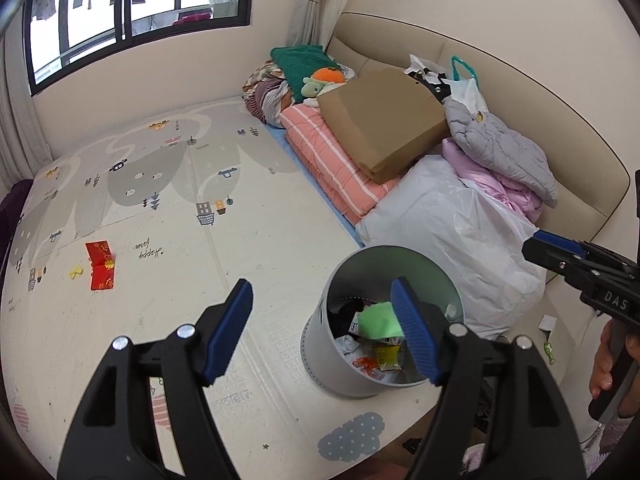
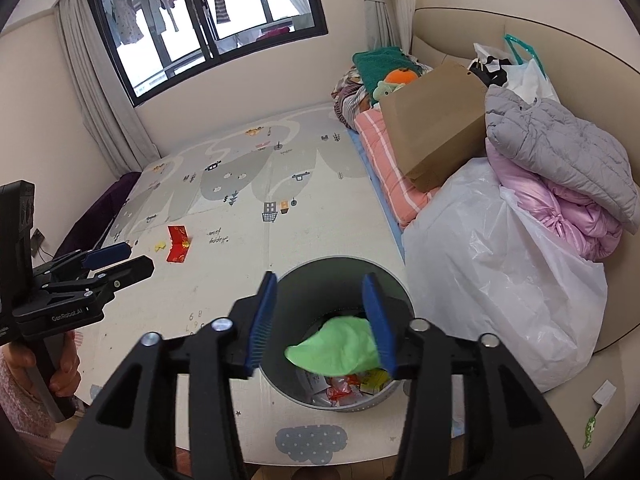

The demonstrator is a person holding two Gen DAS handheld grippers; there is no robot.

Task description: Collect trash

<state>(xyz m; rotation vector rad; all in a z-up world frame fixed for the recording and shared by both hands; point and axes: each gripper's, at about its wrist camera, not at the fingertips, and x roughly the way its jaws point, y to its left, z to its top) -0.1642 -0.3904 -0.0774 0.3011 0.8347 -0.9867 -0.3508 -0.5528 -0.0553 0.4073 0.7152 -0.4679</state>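
Observation:
A grey round bin (image 1: pixel 320 344) (image 2: pixel 392 394) stands on the play mat and holds wrappers and a green crumpled piece (image 1: pixel 378 322) (image 2: pixel 340 350) on top. My right gripper (image 2: pixel 320 324) is open and empty just above the bin's mouth; it also shows in the left wrist view (image 1: pixel 556 252). My left gripper (image 1: pixel 324 328) is open and empty, left of the bin; it also shows in the right wrist view (image 2: pixel 120 260). Red envelopes (image 1: pixel 101 266) (image 2: pixel 179 245) and a small yellow scrap (image 1: pixel 76 271) (image 2: pixel 160 246) lie on the mat at the left.
The patterned play mat (image 1: pixel 240 208) (image 2: pixel 280 184) covers the floor. Along the right are a white plastic bag (image 1: pixel 452 248) (image 2: pixel 500 280), folded bedding (image 1: pixel 332 160), a brown paper bag (image 1: pixel 384 120) (image 2: pixel 436 124) and jackets. A window and wall are at the back.

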